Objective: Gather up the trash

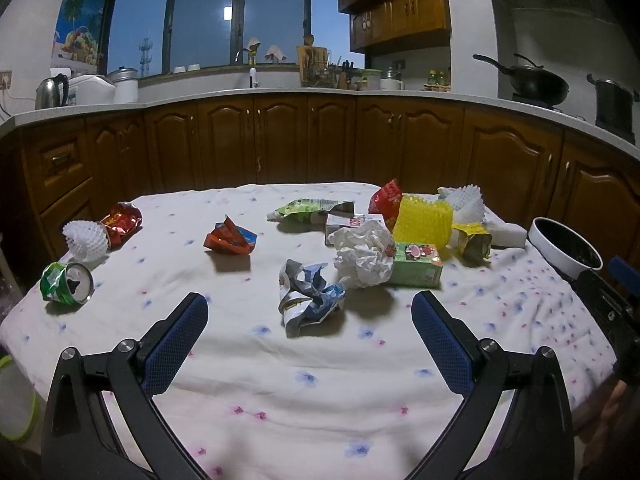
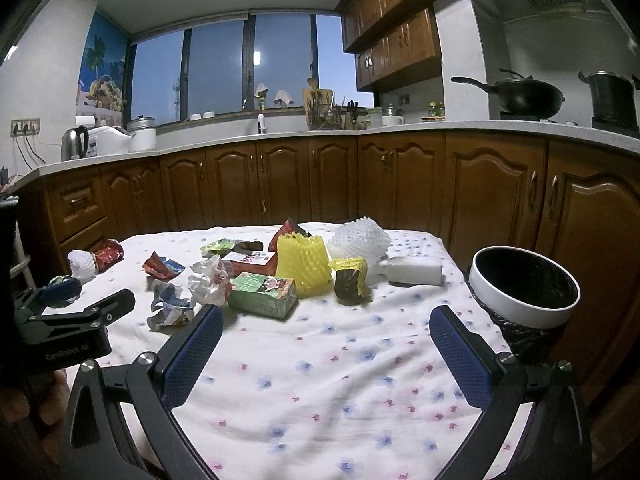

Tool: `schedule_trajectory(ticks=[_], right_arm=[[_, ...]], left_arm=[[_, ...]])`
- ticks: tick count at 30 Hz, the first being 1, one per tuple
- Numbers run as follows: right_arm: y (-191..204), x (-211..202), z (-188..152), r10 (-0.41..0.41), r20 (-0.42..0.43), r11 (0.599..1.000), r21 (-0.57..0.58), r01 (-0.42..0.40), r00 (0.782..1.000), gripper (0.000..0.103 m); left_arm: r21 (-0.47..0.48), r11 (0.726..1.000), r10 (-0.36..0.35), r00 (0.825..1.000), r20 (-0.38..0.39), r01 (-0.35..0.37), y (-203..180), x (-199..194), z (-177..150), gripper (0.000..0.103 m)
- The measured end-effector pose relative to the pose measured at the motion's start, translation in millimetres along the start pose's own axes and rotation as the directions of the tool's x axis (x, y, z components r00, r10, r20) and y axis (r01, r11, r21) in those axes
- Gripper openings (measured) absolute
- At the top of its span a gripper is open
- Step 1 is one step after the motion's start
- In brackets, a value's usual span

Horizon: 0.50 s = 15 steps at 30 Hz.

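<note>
My left gripper (image 1: 310,320) spread wide, nothing between its blue pads (image 1: 176,344), which carry a fine dimpled grid; black hinged arms with bright rivets. My right gripper (image 2: 326,334) likewise parted and empty, same textured blue pads (image 2: 192,356). Both over a table (image 1: 320,392) draped in soft, wrinkled white cloth printed with small blue and pink flowers. Just ahead of the left gripper: crumpled blue-and-white wrapper (image 1: 308,300), glossy, sharply creased. Beyond it, balled white paper (image 1: 364,256) touching a green rectangular carton (image 1: 418,264); printing on it not readable. Further: yellow foam net sleeve (image 1: 424,220), honeycomb mesh; white foam net (image 1: 464,200) behind. Far left of that gripper: dented green can (image 1: 66,282) lying on its side, pull-tab end facing me; white foam net and red foil wrapper (image 1: 124,222) beyond. Ahead-right of the right gripper, off the table's edge: round white-rimmed bin (image 2: 524,290) lined with black plastic. Left gripper body in right view reads "GenRobot AI".
</note>
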State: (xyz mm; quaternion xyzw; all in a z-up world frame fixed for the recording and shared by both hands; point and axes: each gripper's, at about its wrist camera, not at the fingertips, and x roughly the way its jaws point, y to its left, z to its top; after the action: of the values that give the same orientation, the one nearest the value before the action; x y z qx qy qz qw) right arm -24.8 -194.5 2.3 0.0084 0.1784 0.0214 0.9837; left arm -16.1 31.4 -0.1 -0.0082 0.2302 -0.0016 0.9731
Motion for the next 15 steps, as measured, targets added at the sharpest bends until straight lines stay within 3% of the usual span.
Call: schedule_trajectory(ticks=[8,15], right_arm=[[1.4,1.6,1.6,0.017,-0.012,1.000,0.008,-0.017,1.000,0.103],[5.1,14.6,11.8,0.071,-0.047,0.997,0.020,-0.071,0.996,0.103]], left_arm=[[0.002,1.000,0.006,1.000,-0.015,-0.006,2.6,3.0,-1.5,0.103],[-0.007,0.999,0.041,0.995,-0.090,-0.042,17.2,22.0,-3.8,0.103]])
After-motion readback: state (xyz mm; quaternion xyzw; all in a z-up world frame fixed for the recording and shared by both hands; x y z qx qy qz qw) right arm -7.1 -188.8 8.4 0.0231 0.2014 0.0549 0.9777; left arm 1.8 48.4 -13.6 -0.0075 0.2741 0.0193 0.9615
